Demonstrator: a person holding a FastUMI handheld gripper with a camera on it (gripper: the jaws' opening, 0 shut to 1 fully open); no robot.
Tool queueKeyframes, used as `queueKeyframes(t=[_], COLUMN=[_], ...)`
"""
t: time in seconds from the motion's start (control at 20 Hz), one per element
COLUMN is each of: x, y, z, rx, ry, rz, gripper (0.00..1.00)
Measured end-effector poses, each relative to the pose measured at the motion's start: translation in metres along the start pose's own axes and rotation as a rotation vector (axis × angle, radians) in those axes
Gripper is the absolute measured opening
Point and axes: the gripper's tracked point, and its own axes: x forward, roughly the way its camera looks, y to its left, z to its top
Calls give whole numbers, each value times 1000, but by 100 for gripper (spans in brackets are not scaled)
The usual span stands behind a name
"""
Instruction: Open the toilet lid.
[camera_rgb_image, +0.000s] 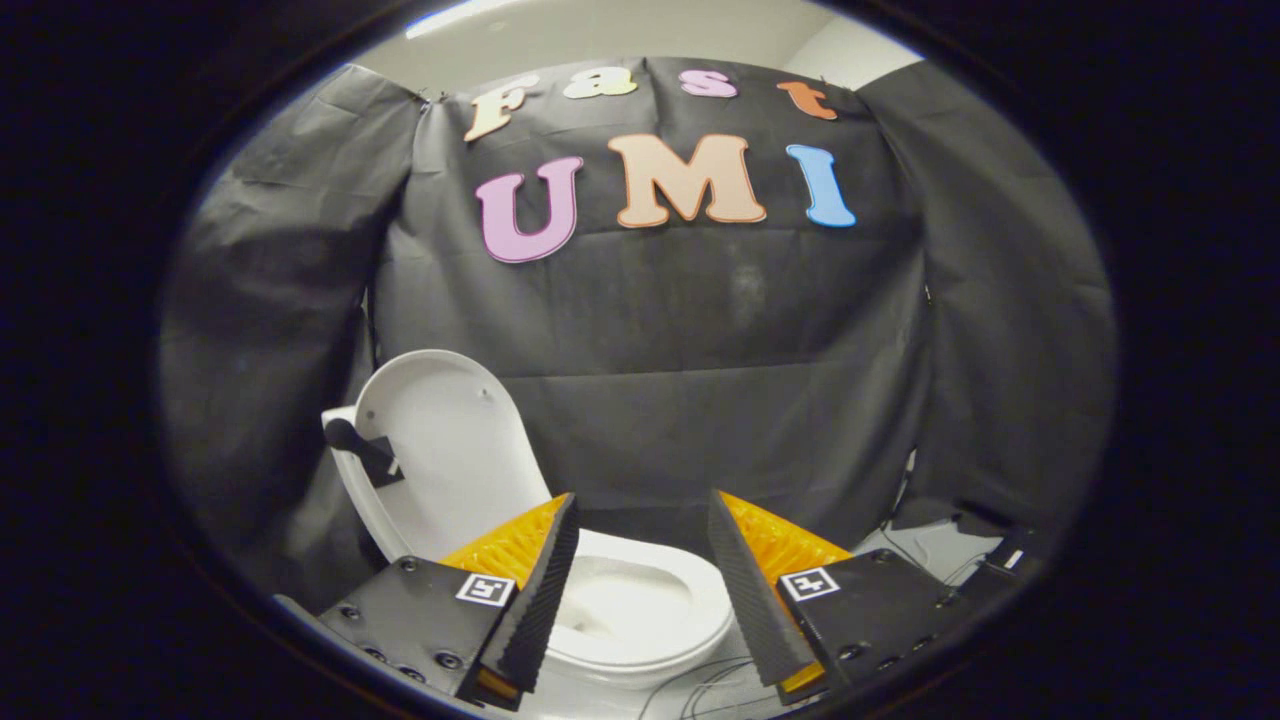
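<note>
The tool (642, 530) sits nearest, its two fingers (540, 590) spread wide apart with nothing between them but open air. Each finger has a ribbed inner face, and each is carried on a dark plate with screw heads and a small square printed marker (486, 588).

Just ahead of the fingers and below them is the toilet bowl (640, 610), white, with its seat ring lying flat on the rim. The bowl shows in the gap between the two fingers, and neither finger touches it. A few thin cables (700, 685) trail across the pale floor (930, 545) beside the base of the bowl, near the right finger.

Beyond the left finger stands the toilet lid (450, 450). It is raised, tilted back to roughly upright, its white underside facing the tool. The lid is apart from the fingers. A dark handle-like piece (360, 450) sticks out from the lid's left edge; what it is fixed to cannot be told.

Farther back, black cloth (700, 330) hangs as the booth's wall behind the toilet and folds around both sides. Above the cloth a strip of pale ceiling (620, 30) shows.
</note>
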Motion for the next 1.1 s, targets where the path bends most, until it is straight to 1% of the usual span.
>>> queueKeyframes(t=[0.35, 0.5, 0.55, 0.65, 0.9, 1.0, 1.1], x=[-11, -16, -17, -17, -21, -22, -21], y=[-45, -47, -45, -53, -46, -49, -53], z=[-7, -16, -16, -24, -12, -4, -6], rx=[-21, -41, -38, -15, 44, 40, 47], ry=[49, 92, 101, 136, 102, 73, 73], rz=[-47, -33, -20, -27, -2, -9, -25], gripper=[81, 81, 81, 81, 81, 81, 81])
